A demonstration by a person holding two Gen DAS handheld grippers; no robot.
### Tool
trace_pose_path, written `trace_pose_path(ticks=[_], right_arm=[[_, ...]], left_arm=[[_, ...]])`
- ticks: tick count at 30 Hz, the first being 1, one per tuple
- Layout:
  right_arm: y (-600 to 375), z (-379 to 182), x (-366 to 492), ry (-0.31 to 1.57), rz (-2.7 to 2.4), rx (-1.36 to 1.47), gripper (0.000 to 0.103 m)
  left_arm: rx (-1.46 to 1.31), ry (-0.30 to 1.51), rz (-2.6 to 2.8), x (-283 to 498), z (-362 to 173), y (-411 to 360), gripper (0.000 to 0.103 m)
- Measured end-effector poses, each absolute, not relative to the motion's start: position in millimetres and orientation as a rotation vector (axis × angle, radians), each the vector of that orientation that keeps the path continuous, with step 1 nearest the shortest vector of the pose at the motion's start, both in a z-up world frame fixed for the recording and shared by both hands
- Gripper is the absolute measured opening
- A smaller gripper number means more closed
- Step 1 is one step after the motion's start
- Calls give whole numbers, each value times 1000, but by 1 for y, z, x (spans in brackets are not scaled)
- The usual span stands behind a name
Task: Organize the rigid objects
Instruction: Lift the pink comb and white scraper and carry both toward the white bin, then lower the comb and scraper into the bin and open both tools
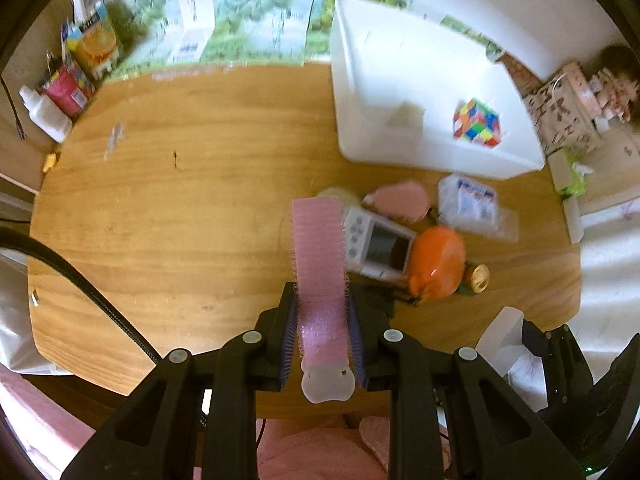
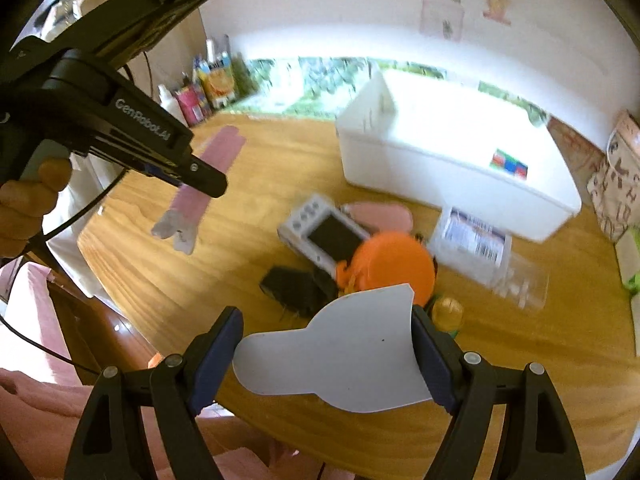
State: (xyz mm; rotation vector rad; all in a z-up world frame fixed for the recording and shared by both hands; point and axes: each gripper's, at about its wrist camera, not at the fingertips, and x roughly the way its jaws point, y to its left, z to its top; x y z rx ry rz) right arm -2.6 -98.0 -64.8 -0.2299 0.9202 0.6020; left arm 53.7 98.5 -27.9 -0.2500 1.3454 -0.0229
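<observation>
My left gripper (image 1: 321,312) is shut on a pink hair clip (image 1: 318,248) with a Velcro pad and a clear tab, held above the wooden table (image 1: 180,220); it also shows in the right wrist view (image 2: 212,172). My right gripper (image 2: 326,344) is shut on a flat white plastic piece (image 2: 340,364), held above the table's near edge. A white bin (image 1: 420,92) at the back right holds a colourful puzzle cube (image 1: 476,124) and a pale block (image 1: 406,114). A white handheld console (image 2: 326,232), an orange round object (image 2: 384,264), a pink oval (image 2: 380,216) and a clear packet (image 2: 476,244) lie in front of the bin.
A black object (image 2: 296,284) lies by the orange one, and a small gold-topped can (image 1: 478,278) beside it. Cartons, a pink cup and a white bottle (image 1: 44,112) stand at the back left. Patterned boxes (image 1: 564,112) stand to the right of the bin.
</observation>
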Motion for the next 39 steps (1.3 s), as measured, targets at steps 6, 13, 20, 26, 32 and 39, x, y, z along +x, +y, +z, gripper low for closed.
trace_pose_path(ticks=[6,13,20,26,32,39], right_arm=[[-99,-43,13,853,648,-244,82],[-107,-20,36,782,689,-278,82],[-118,4,66,703,704,-296,82],[-128,16,88,637,706,-275,82],[-143,18,111,587,698,-230,82],[-162,10,143,590,683,-190,82]], left_arm=[[-262,1274,-23,70,-4,86,25],[-252,1211,-11,86,12,66,25],[-248,1138,1,103,33,55,25],[-243,1081,5,118,45,46,25],[-233,1032,3,136,44,34,25],[-256,978,-7,156,31,23,25]])
